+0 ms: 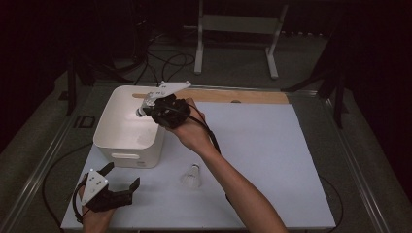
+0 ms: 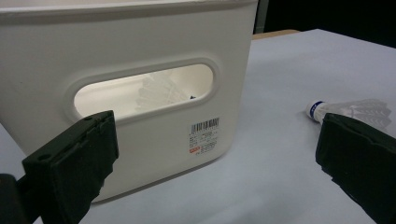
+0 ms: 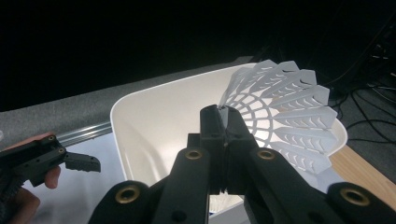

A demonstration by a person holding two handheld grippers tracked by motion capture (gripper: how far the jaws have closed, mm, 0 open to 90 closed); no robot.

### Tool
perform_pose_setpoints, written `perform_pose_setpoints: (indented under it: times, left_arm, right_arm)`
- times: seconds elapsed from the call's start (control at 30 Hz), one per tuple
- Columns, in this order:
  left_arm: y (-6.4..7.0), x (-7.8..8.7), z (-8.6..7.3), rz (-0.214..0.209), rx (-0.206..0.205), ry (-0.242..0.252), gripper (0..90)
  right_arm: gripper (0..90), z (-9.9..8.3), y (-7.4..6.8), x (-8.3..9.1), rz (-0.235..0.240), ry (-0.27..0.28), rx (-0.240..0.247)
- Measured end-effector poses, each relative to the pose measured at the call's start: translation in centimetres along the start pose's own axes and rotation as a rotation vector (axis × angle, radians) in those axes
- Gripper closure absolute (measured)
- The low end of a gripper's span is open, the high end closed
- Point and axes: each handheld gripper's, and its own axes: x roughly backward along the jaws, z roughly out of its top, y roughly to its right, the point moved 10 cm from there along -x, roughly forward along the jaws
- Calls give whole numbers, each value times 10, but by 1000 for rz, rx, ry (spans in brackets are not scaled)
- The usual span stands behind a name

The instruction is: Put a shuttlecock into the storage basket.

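- Shuttlecock (image 3: 280,112), white plastic, is pinched by its skirt between the closed jaws of the right gripper (image 3: 225,122), above the white bin (image 1: 127,145) near its far right corner.
- Left gripper (image 1: 119,177) rests in front of the bin, jaws spread wide, holding nothing.
- Second shuttlecock (image 1: 191,175) lies on the white mat (image 1: 272,145), just right of the bin's front.
- Another shuttlecock (image 2: 159,88) shows inside the bin through its handle slot.

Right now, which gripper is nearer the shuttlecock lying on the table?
Left. The left gripper sits beside the loose shuttlecock; the right gripper is farther off, over the white bin.
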Motion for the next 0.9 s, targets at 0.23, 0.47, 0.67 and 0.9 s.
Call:
perform_pose_setpoints:
  times: [0.23,0.47,0.67,0.9]
  left_arm:
    - [0,0,0,1,1,-2,0]
    - [0,0,0,1,1,-2,0]
    - [0,0,0,0,0,-3,0]
    - [0,0,0,1,1,-1,0]
  right_arm:
    - [618,-1,-10,-5,63,-11,-3]
    - [324,-3,0,0,53,-16,-50]
    - [226,-5,8,6,21,-12,-70]
    - [161,-11,15,11,-2,-22,-72]
